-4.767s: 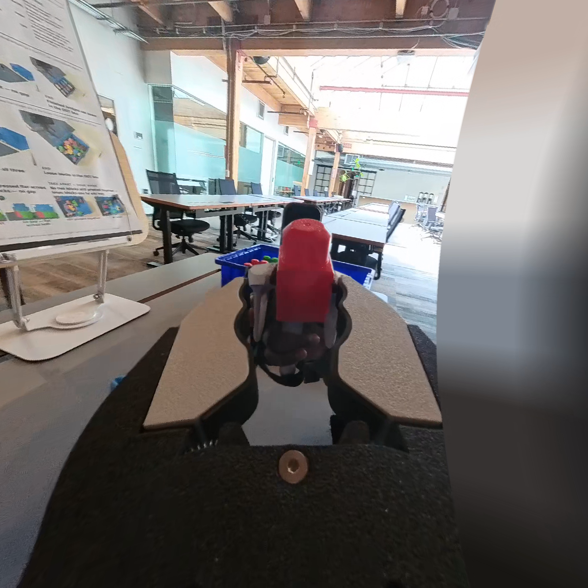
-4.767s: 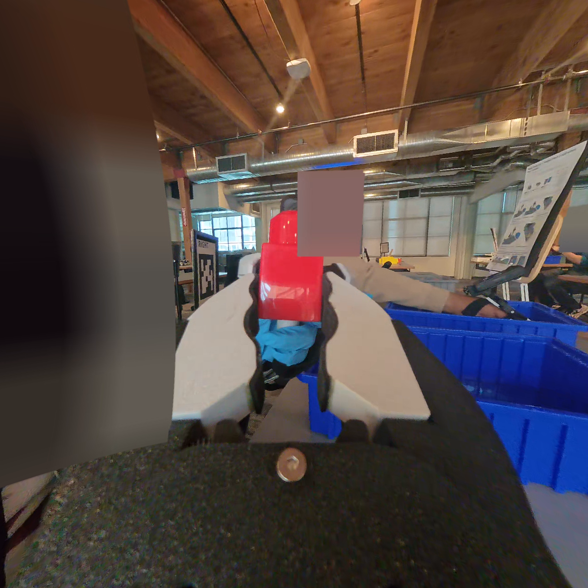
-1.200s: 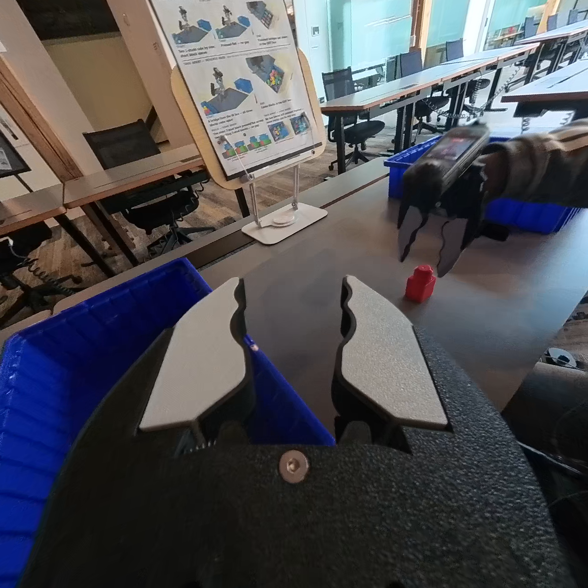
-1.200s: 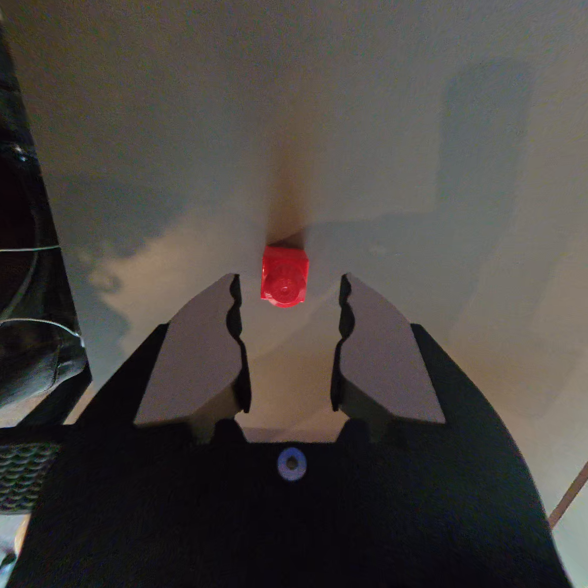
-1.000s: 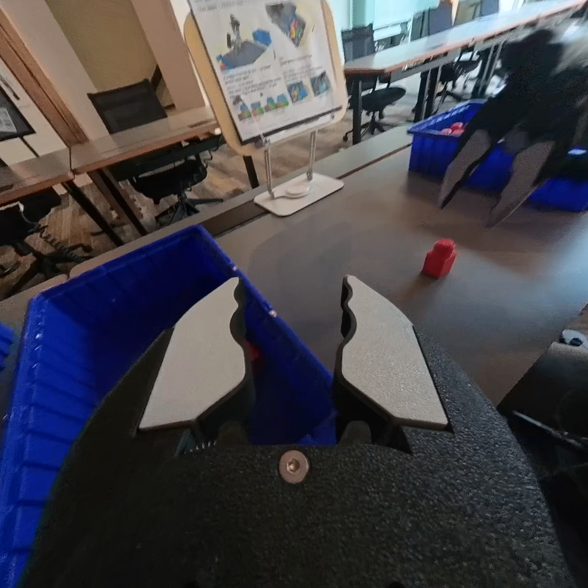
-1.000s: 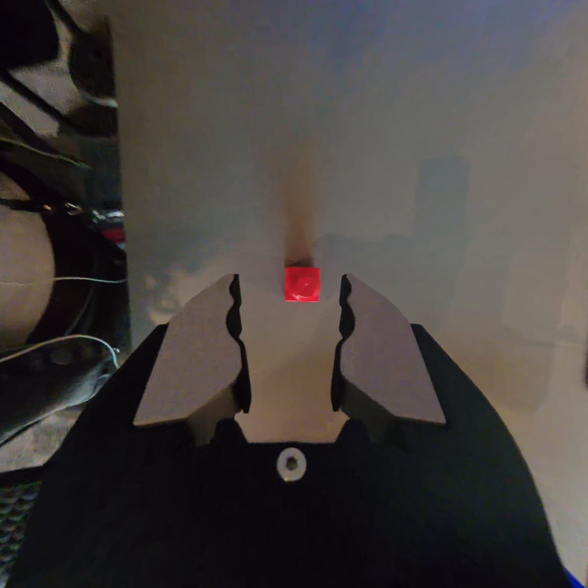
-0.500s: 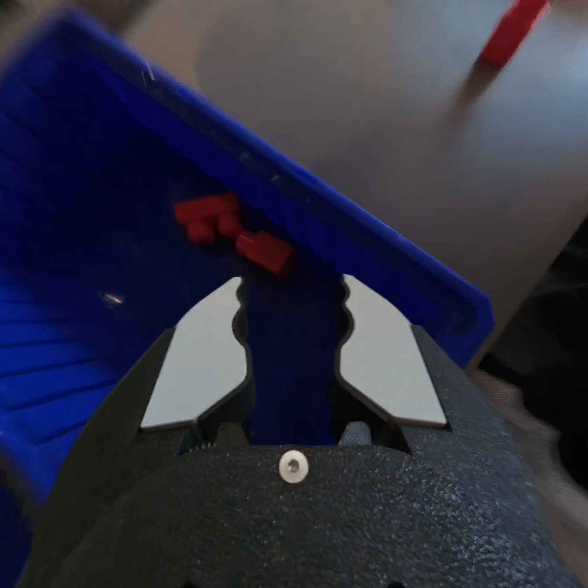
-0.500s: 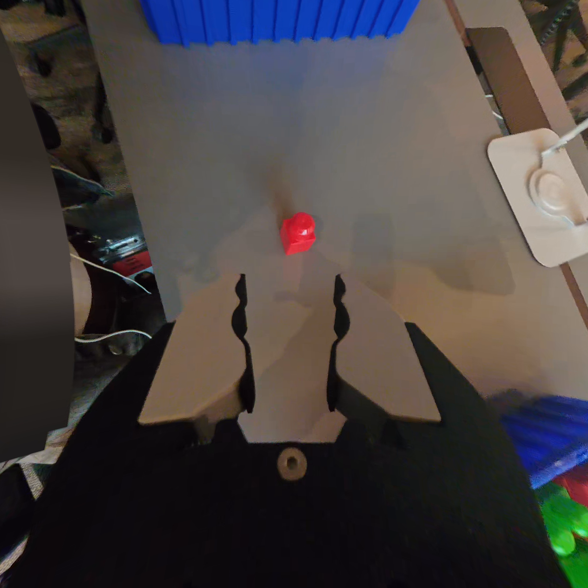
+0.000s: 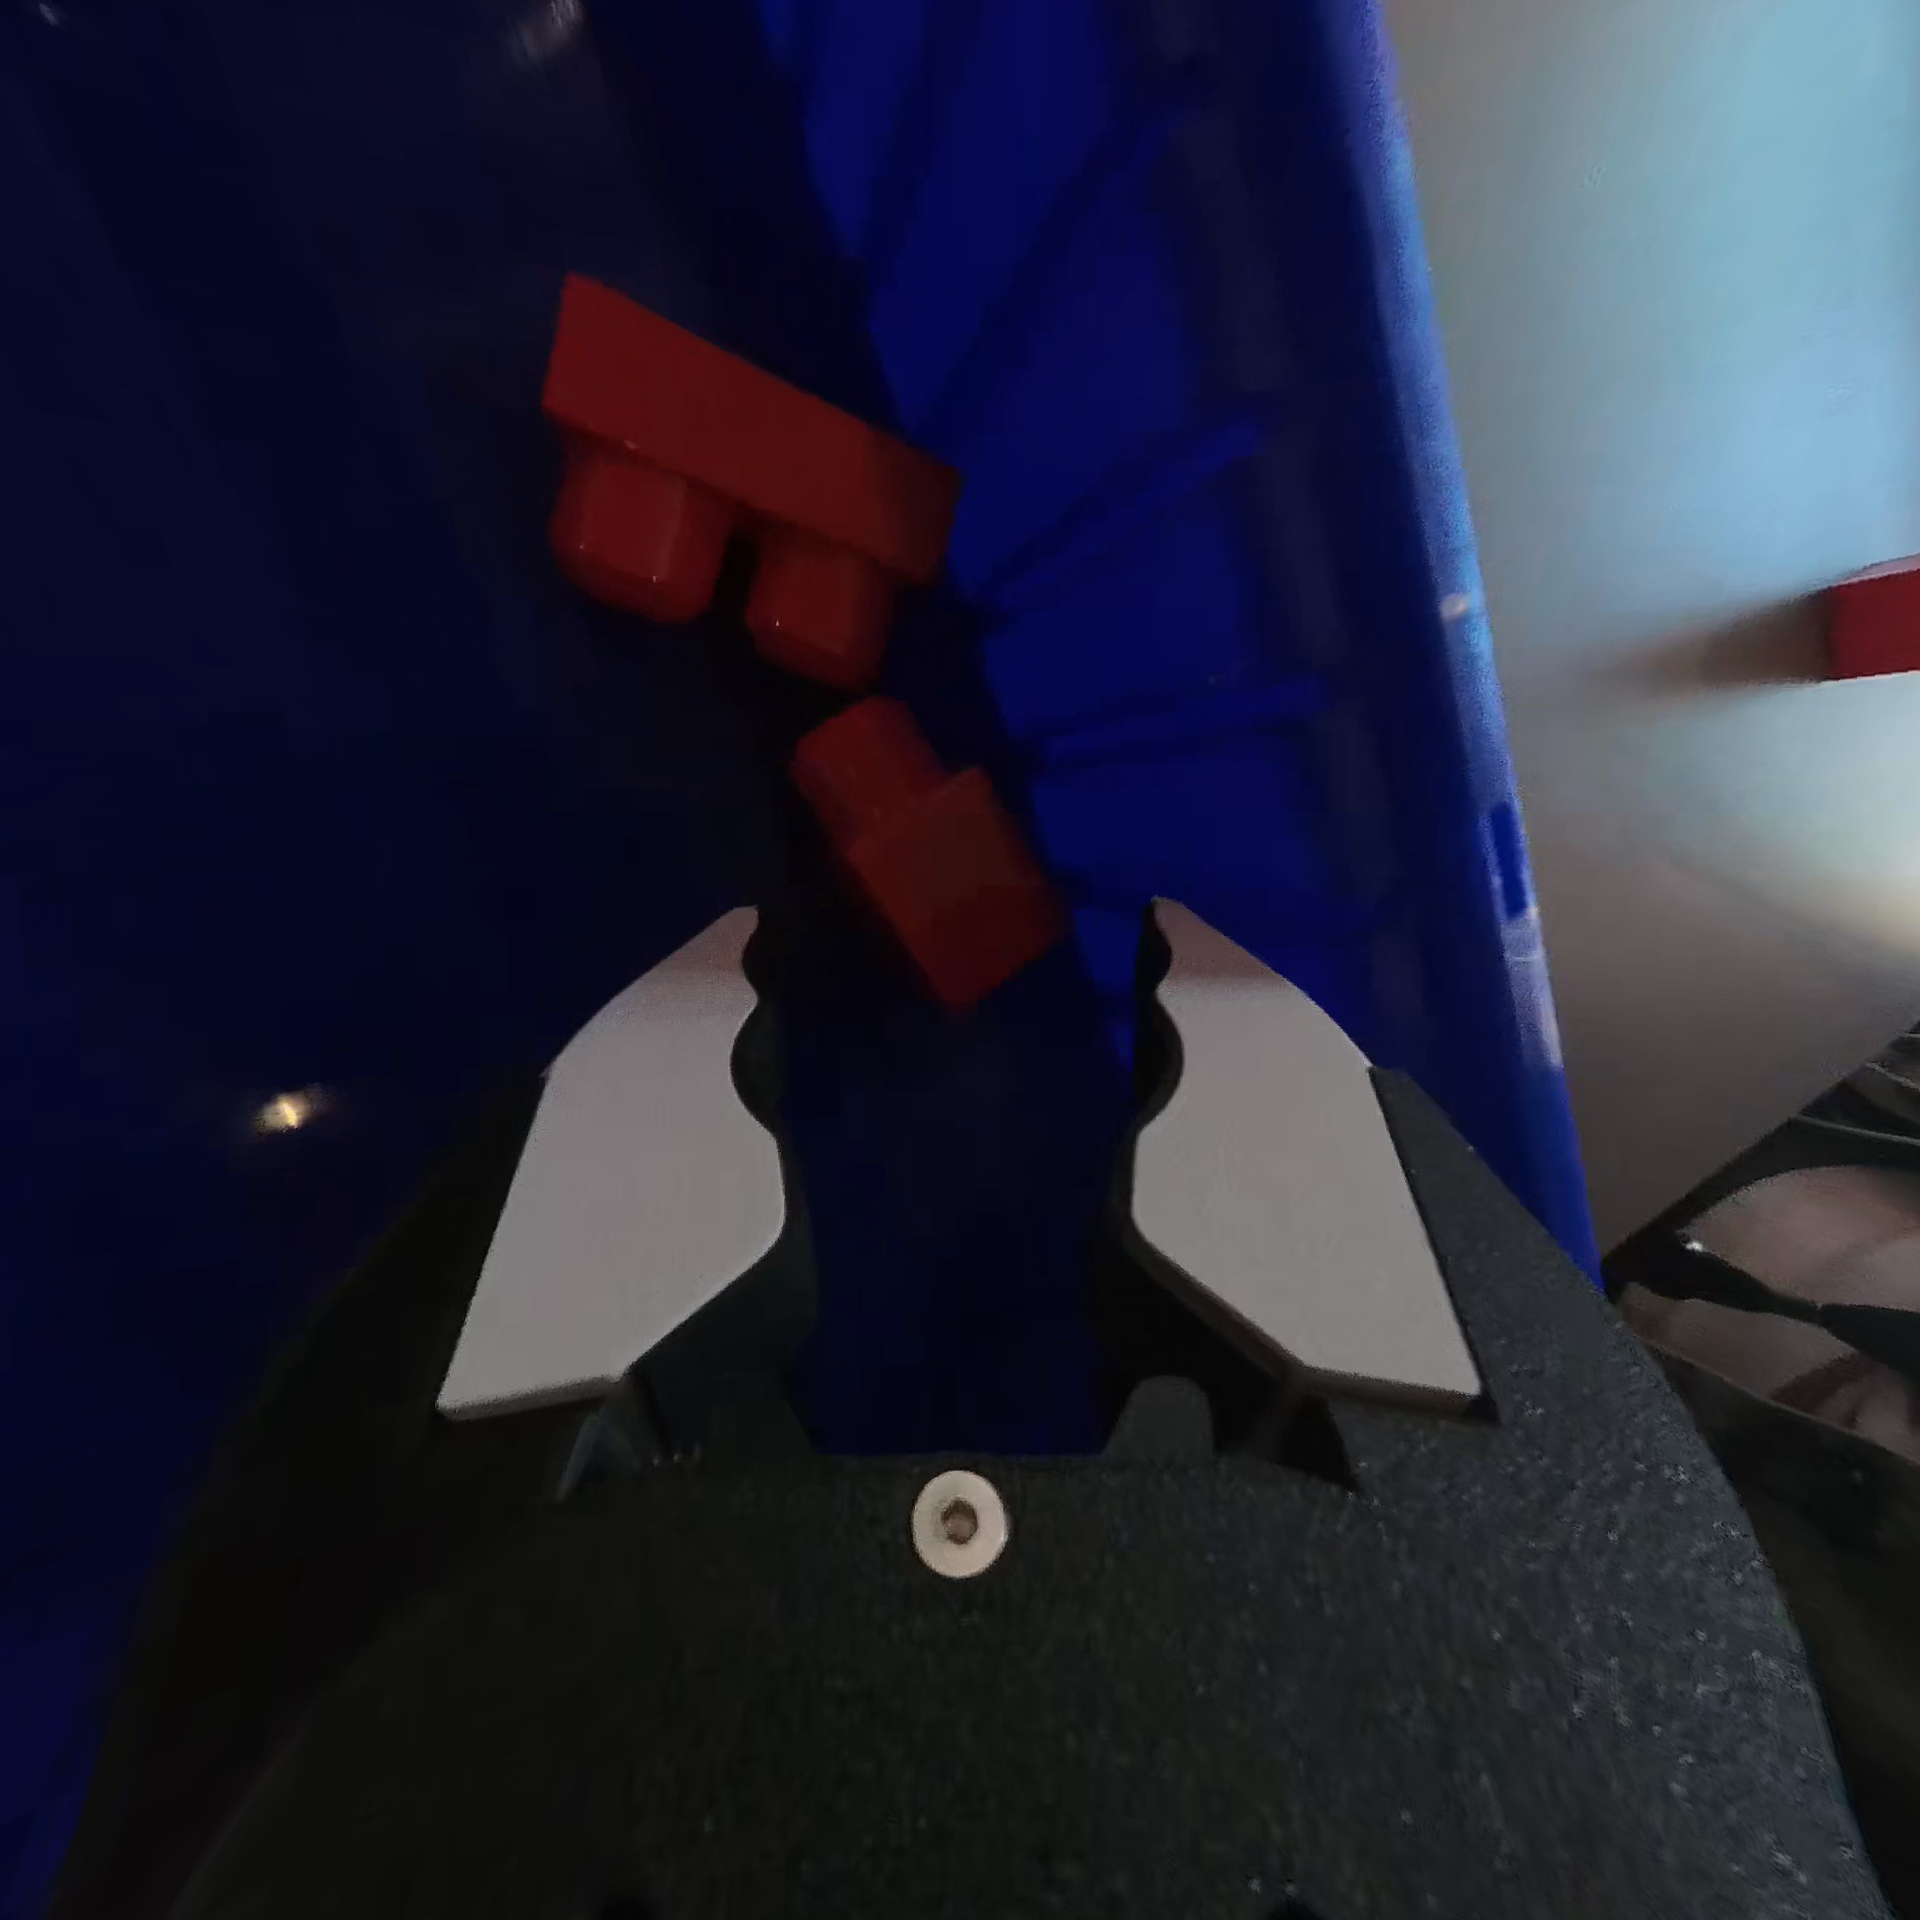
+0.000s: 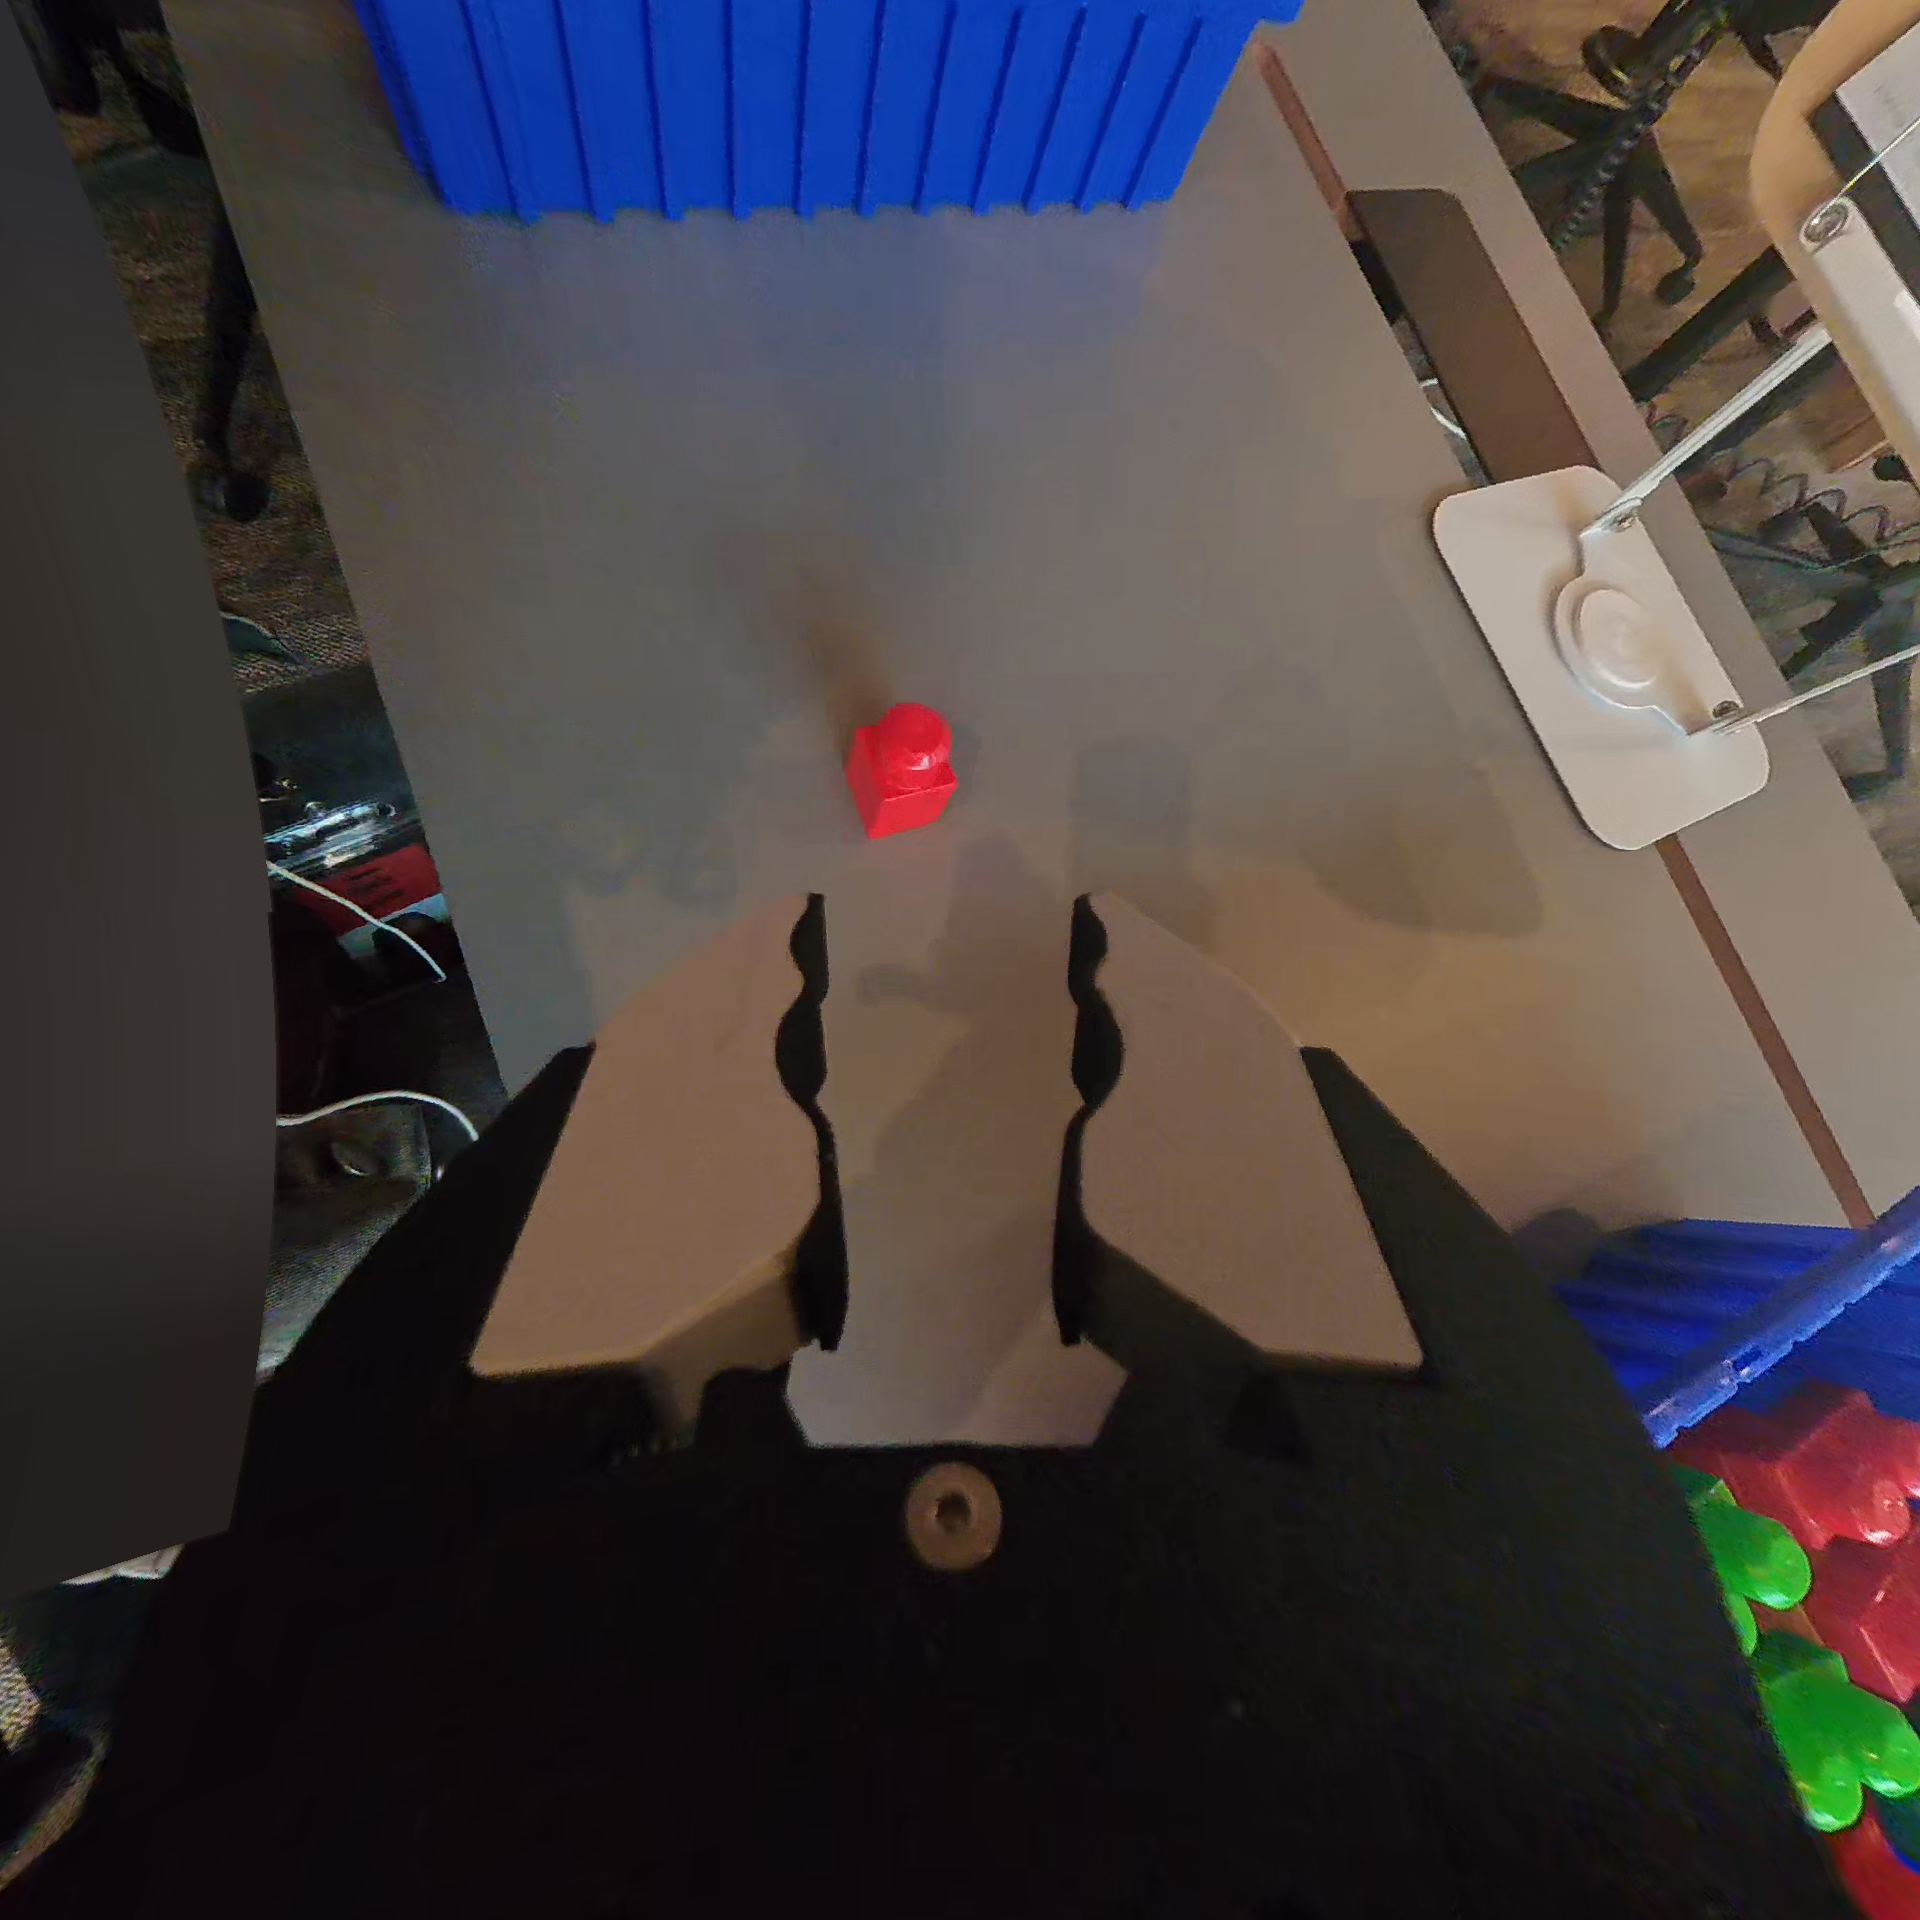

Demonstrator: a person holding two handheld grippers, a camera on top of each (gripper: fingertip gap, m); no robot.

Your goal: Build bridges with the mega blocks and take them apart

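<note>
My left gripper (image 9: pixel 951 920) is open and empty, reaching down into a blue bin (image 9: pixel 1164 364). A small red one-stud block (image 9: pixel 930 868) lies on its side just beyond the fingertips, partly between them. A wider red two-stud block (image 9: pixel 727 468) lies farther in. My right gripper (image 10: pixel 945 909) is open and empty above the grey table (image 10: pixel 1143 520). A single red one-stud block (image 10: pixel 900 771) stands upright on the table just ahead of its fingertips. It also shows blurred at the right edge of the left wrist view (image 9: pixel 1875 629).
A blue ribbed bin (image 10: pixel 810 114) stands at the far end of the table. A second blue bin (image 10: pixel 1766 1340) with red and green blocks (image 10: pixel 1808 1579) is at the lower right. A white stand base (image 10: pixel 1600 655) sits at the table's right edge. The table's left edge drops to cables. The left gripper's tips are roughly 45 cm from the right gripper's. The wider red two-stud block (image 9: pixel 727 468) is about 7 cm from my left fingertips and 50 cm from my right.
My left gripper has tipped down from above the bin's rim into the bin, close to the red blocks. My right gripper has pulled back and up from the red block on the table.
</note>
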